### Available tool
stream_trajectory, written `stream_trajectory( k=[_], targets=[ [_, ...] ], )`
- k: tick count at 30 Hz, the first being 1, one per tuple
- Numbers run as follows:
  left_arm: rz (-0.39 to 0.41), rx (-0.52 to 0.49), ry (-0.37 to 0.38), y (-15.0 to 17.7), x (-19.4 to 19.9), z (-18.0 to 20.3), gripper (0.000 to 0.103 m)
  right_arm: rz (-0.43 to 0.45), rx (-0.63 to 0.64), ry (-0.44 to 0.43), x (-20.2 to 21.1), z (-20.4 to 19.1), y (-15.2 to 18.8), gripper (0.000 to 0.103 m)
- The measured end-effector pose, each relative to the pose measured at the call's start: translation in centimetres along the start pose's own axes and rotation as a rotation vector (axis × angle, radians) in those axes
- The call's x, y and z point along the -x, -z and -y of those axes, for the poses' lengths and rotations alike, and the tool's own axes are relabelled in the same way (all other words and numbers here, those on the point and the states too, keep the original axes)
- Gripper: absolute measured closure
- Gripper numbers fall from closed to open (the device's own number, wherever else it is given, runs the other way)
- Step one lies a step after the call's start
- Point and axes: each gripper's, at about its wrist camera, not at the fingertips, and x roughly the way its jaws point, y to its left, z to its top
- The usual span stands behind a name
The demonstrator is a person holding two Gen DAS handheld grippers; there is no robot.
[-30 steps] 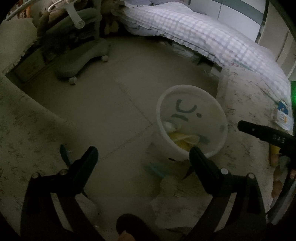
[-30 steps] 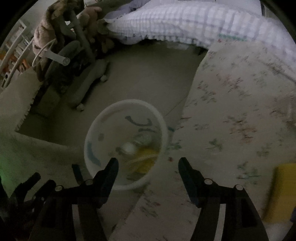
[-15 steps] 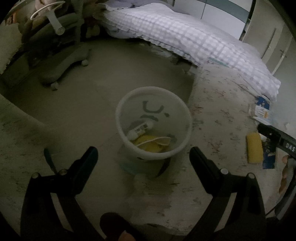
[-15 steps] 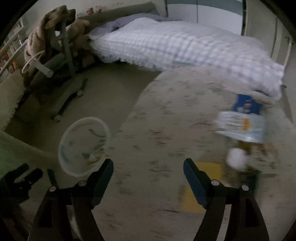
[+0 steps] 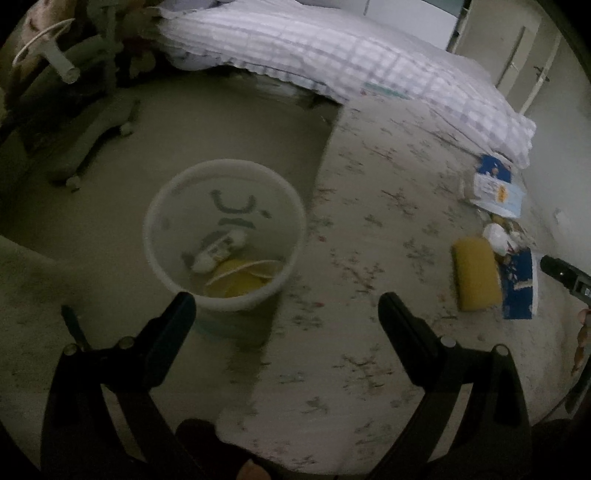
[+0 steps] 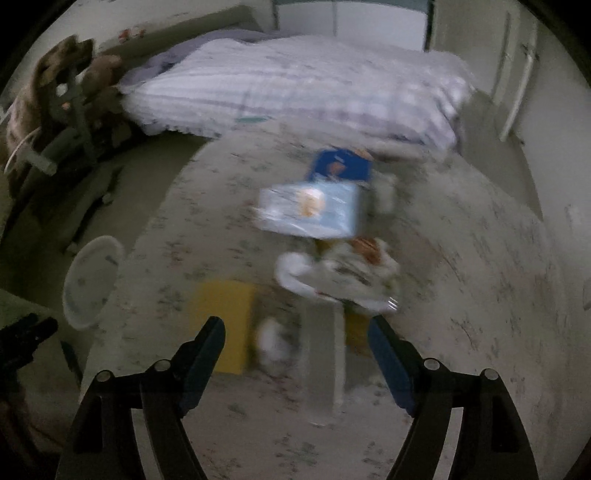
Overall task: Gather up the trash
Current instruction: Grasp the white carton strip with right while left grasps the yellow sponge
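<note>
Left wrist: left gripper (image 5: pixel 286 310) spread open, empty. One white bin (image 5: pixel 225 236) centre-left; one yellow sponge (image 5: pixel 476 273) right.

Right wrist: right gripper (image 6: pixel 295 336) spread open, empty. Blurred trash pile (image 6: pixel 340 273) centre; two blue packages (image 6: pixel 310 210), one sponge lower-centre.

Dim bedroom, centred on a bed (image 6: pixel 295 88) under a pale checked quilt (image 5: pixel 369 70). In front of the bed, a floral-patterned rug (image 6: pixel 461 266) over a plain grey-beige floor (image 5: pixel 221 122); left of the bed, a grey wheeled chair (image 5: pixel 85 122) with a brown plush toy (image 6: pixel 40 85) draped on it. Right of the bed, pale cabinet doors (image 6: pixel 517 74) with long handles; behind it, a light wall (image 6: pixel 369 18).
</note>
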Motion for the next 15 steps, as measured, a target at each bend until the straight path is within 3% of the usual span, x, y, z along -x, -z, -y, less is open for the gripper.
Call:
stream_trajectory(
  k=[5,9,15],
  targets=[
    [-0.026,-0.052,0.008,0.1,-0.9,2.5,0.004,-0.046,-0.045,-0.015,-1.4,2.6,0.7,0.022],
    [-0.040,-0.068,0.009,0.1,-1.4,3.9,0.004,-0.081,-0.063,-0.087,-2.2,2.7,1.0,0.022],
    [-0.079,-0.052,0.091,0.0,-1.9,6.4,0.004,-0.134,-0.074,-0.150,-3.9,2.1,1.3,0.027]
  ],
)
